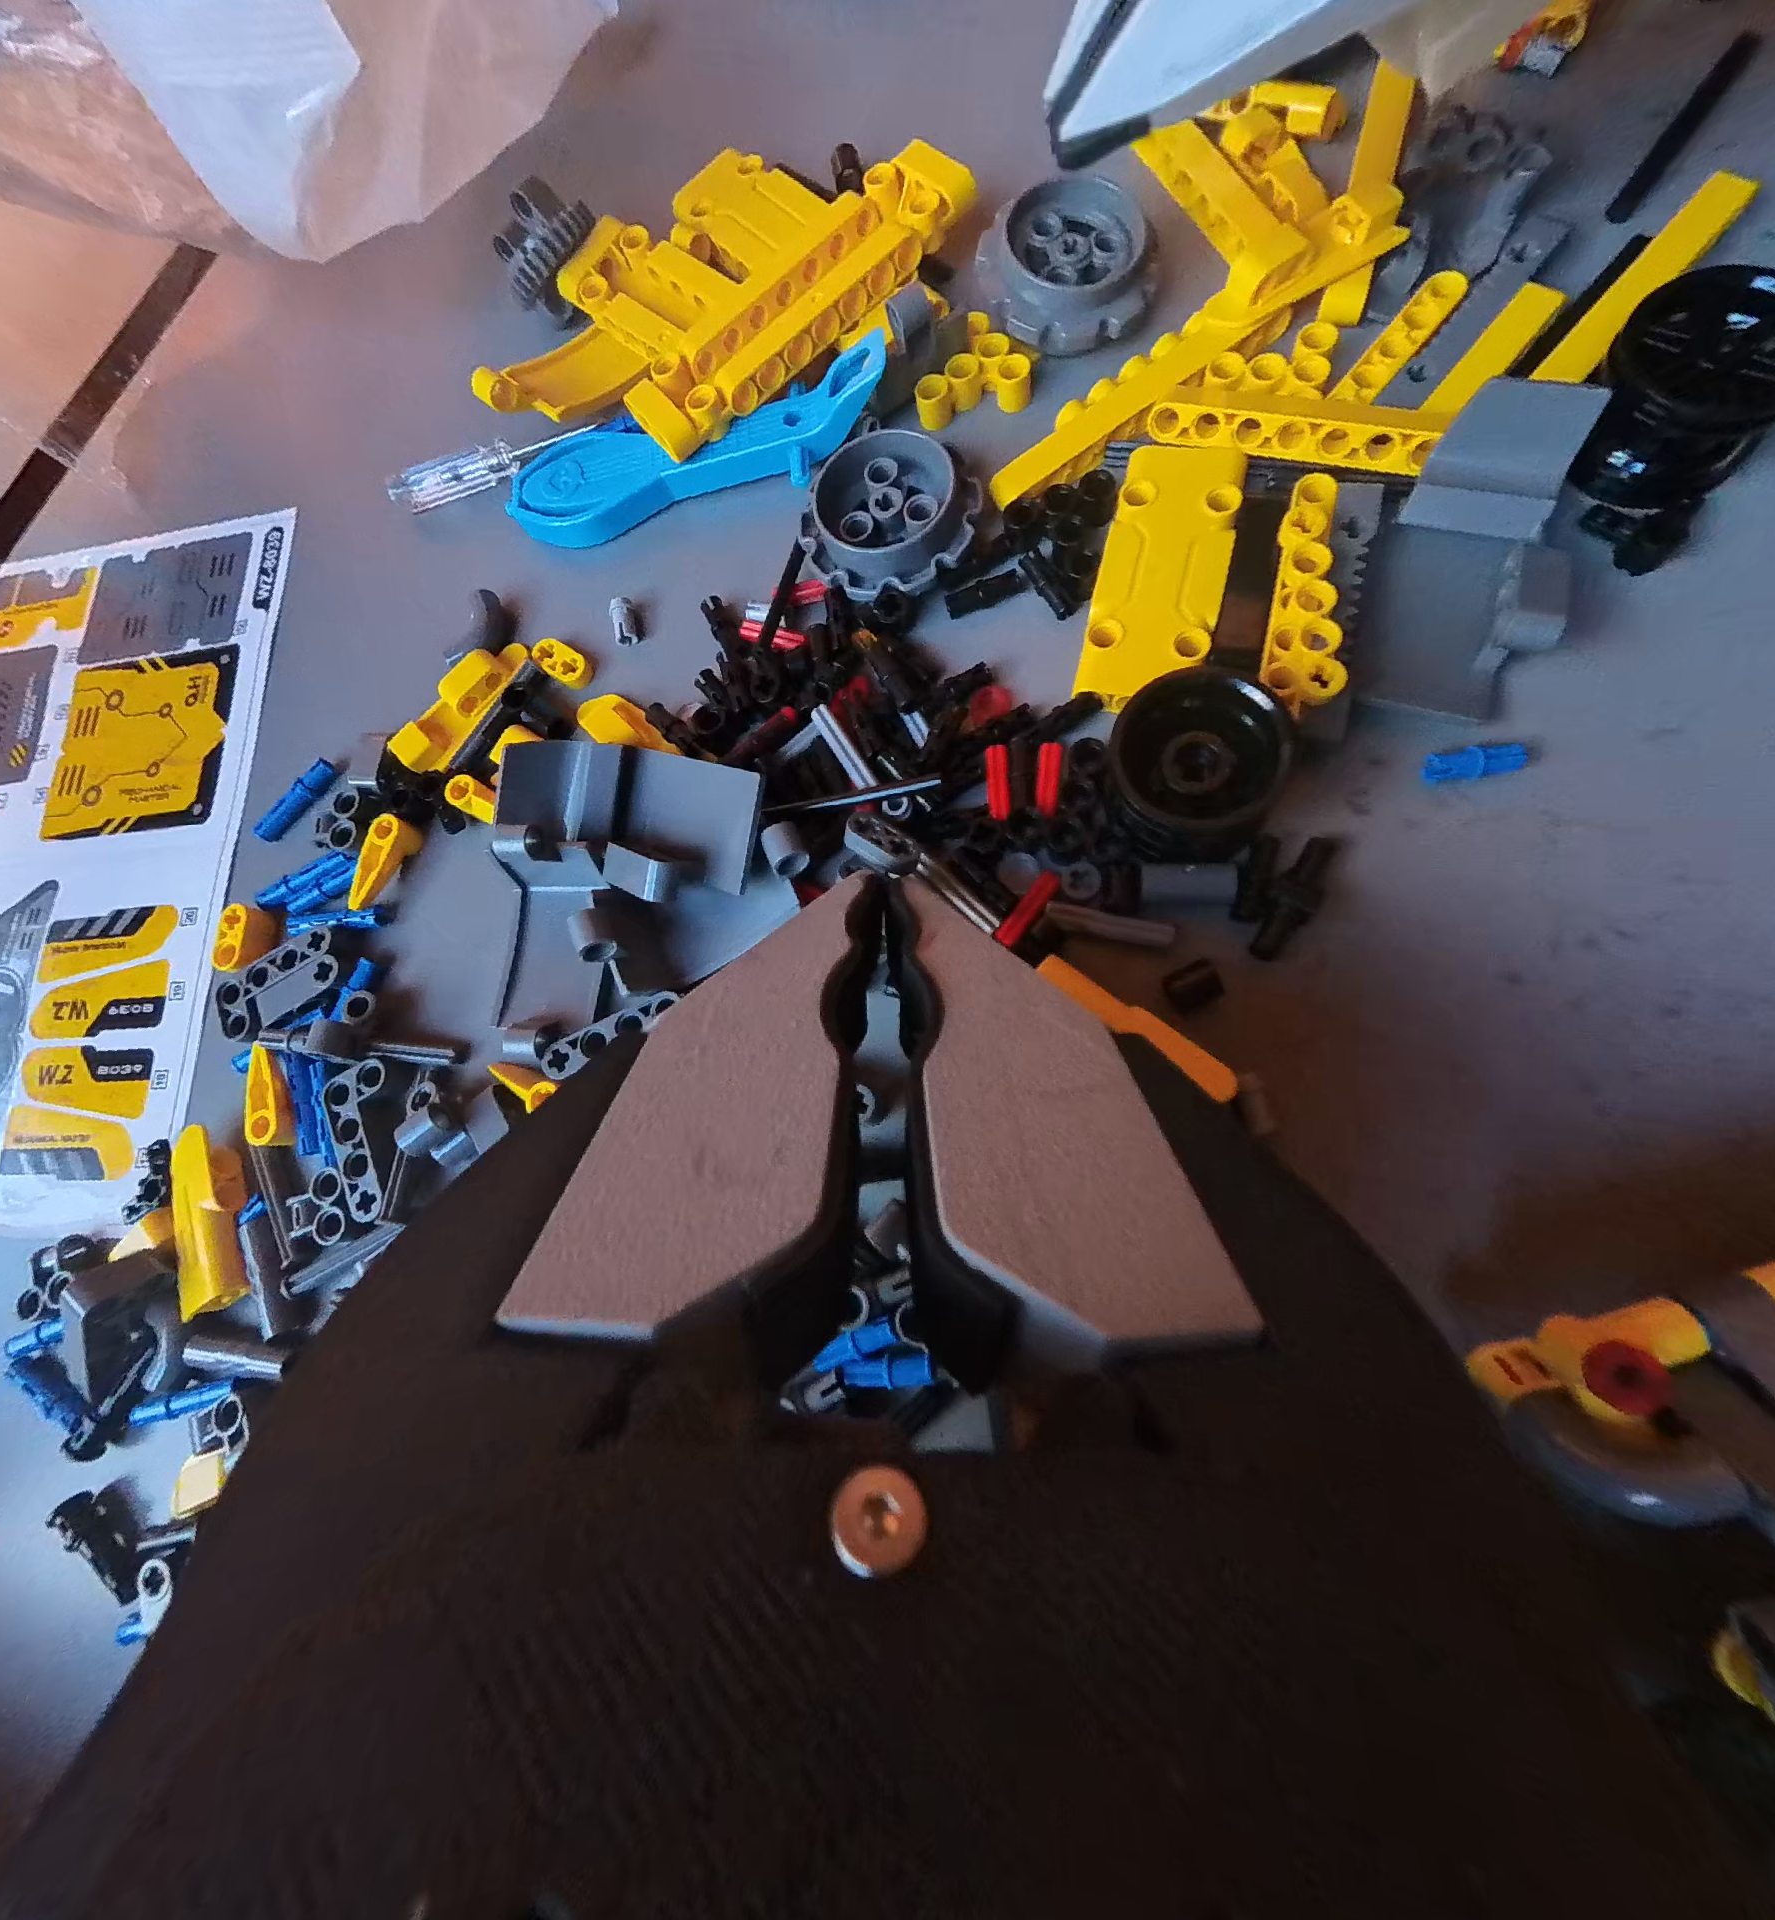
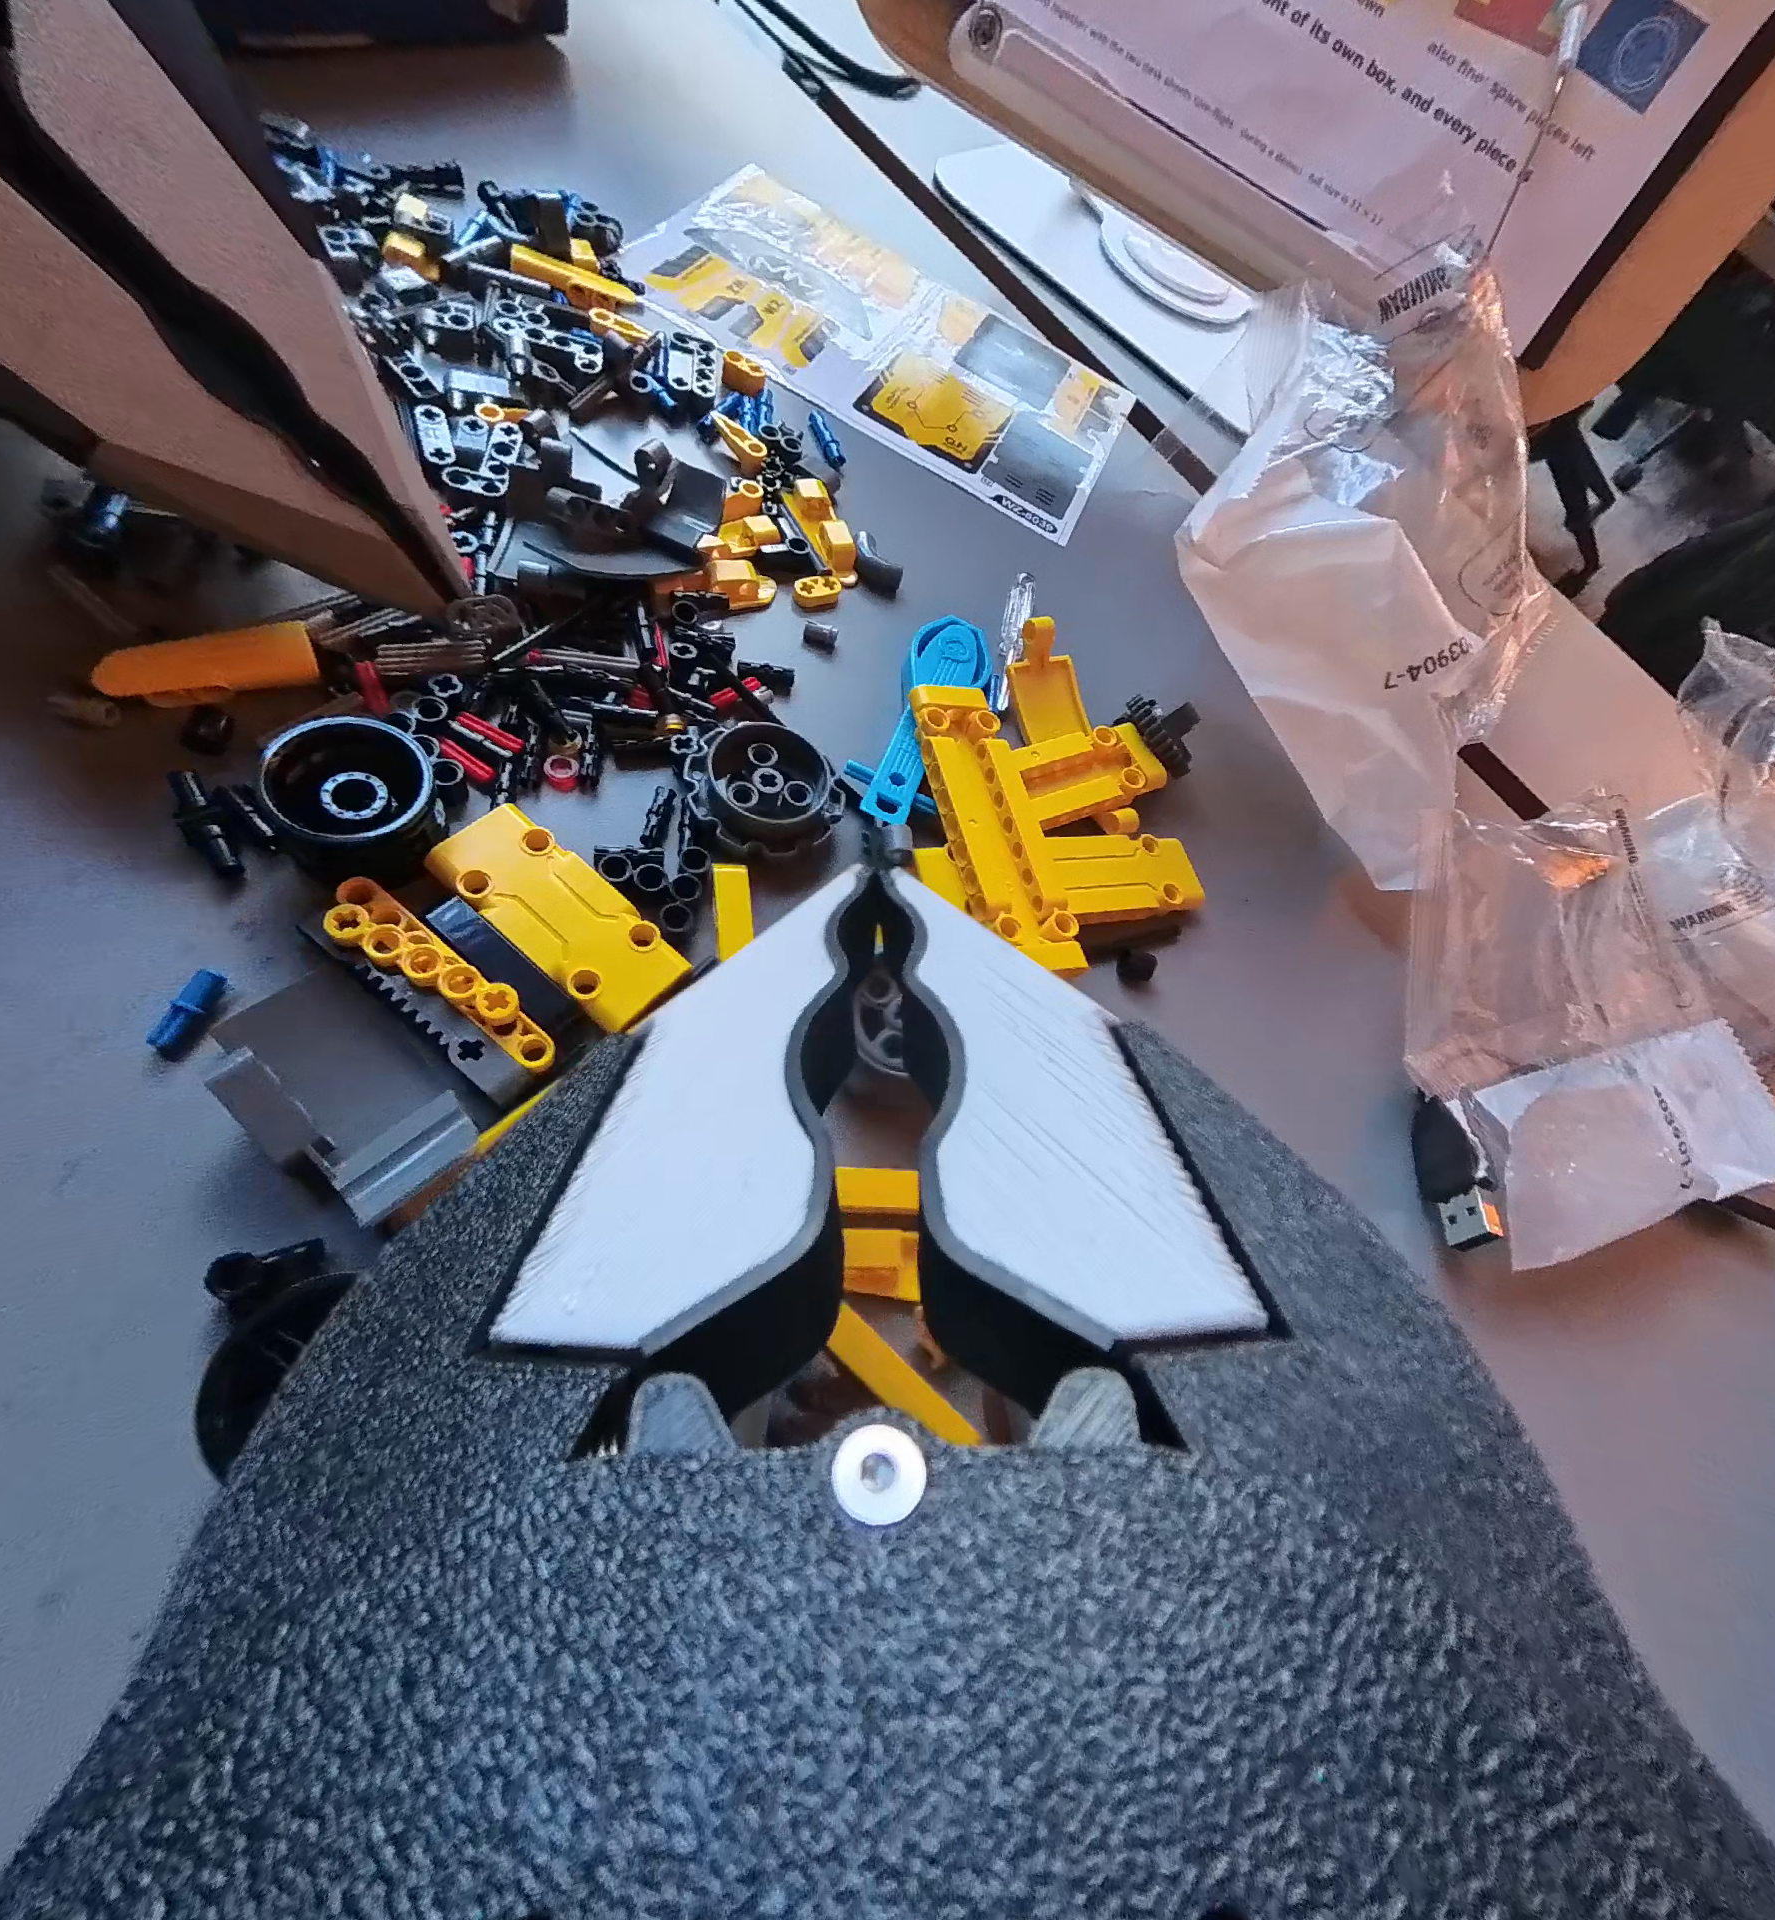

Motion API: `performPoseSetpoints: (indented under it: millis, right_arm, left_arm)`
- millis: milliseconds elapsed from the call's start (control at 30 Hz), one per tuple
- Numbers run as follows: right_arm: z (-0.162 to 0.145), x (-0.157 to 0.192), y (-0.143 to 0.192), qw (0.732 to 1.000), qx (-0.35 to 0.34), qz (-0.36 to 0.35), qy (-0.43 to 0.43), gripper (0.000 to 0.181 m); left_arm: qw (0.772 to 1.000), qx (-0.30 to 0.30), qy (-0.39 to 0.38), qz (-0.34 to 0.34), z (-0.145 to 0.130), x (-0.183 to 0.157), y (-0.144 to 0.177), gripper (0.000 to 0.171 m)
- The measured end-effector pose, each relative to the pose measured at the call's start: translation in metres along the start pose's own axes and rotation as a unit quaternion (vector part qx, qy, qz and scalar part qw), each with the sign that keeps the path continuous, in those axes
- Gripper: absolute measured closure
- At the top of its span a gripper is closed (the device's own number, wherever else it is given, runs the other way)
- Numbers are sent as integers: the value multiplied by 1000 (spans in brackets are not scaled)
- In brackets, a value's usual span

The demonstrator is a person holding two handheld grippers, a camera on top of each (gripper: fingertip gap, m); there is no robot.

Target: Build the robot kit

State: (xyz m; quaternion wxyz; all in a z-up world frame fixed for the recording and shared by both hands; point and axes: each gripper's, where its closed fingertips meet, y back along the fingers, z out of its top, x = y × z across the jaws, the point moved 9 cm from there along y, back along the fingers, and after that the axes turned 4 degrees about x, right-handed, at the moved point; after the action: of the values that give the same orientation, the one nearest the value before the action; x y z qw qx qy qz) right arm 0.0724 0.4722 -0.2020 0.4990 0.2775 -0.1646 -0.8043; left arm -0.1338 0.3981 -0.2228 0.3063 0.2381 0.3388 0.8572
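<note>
My left gripper (image 1: 881,883) is shut, with its tips down in a pile of small black, red and grey pins. A small grey beam with holes (image 1: 878,840) sits right at the tips; I cannot tell if it is pinched. The right wrist view shows the brown fingers (image 2: 239,416) of the left gripper coming in from the upper left, with the same beam (image 2: 488,618) at their tip. My right gripper (image 2: 878,875) is shut above the table. A small grey piece (image 2: 895,840) shows just past its tips, beside a yellow beam assembly (image 2: 1049,821) and a blue tool (image 2: 924,717).
Loose yellow, grey, black and blue parts cover the grey table (image 1: 1589,935). A black wheel (image 1: 1200,758), a grey toothed wheel (image 1: 888,509) and an orange tool (image 1: 1143,1018) lie near the left gripper's tips. A sticker sheet (image 1: 83,831) lies to the left. Plastic bags (image 2: 1382,571) lie to the right. One gripper's finger ends stand about 12 cm off the other's. The right tips stand about 4 cm off the small grey piece (image 2: 895,840). My left wrist view (image 1: 893,328) looks at it from another angle.
</note>
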Motion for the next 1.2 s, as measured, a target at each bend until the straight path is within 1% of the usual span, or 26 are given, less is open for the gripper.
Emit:
performPoseSetpoints:
  millis: [167,233,333,400,467,567,700,800,867,967,1100,1200]
  right_arm:
    - [0,-13,9,999,-14,-31,9,181]
    - [5,-22,17,998,-40,-37,-22,181]
    - [24,-29,23,990,-98,5,-102,180]
    - [41,-27,20,984,-114,42,-133,176]
    - [57,-21,15,985,-101,61,-127,174]
    - [78,-8,9,993,-58,62,-83,172]
    - [90,9,2,997,-7,59,-43,170]
    - [92,22,-7,995,0,79,-53,169]
    - [90,31,-17,993,22,100,-64,169]
    - [83,38,-33,990,66,107,-62,168]
    - [84,49,-48,984,85,144,-67,166]
    - [83,58,-60,981,106,155,-51,165]
  left_arm:
    - [1000,3,16,16,2,1,4,171]
    - [999,0,27,29,5,2,7,171]
    - [998,-5,46,49,8,4,14,171]
    - [997,-9,60,52,8,5,17,171]
    - [996,-10,68,53,8,5,19,170]
    - [995,-7,74,63,8,7,22,171]
    - [994,-18,79,68,12,6,29,170]
    - [993,-26,83,75,14,7,32,170]
    - [992,-32,88,80,14,8,33,169]
    - [990,-39,101,94,15,12,36,167]
    - [986,-51,121,98,15,16,39,165]
    - [984,-50,135,102,14,18,38,164]
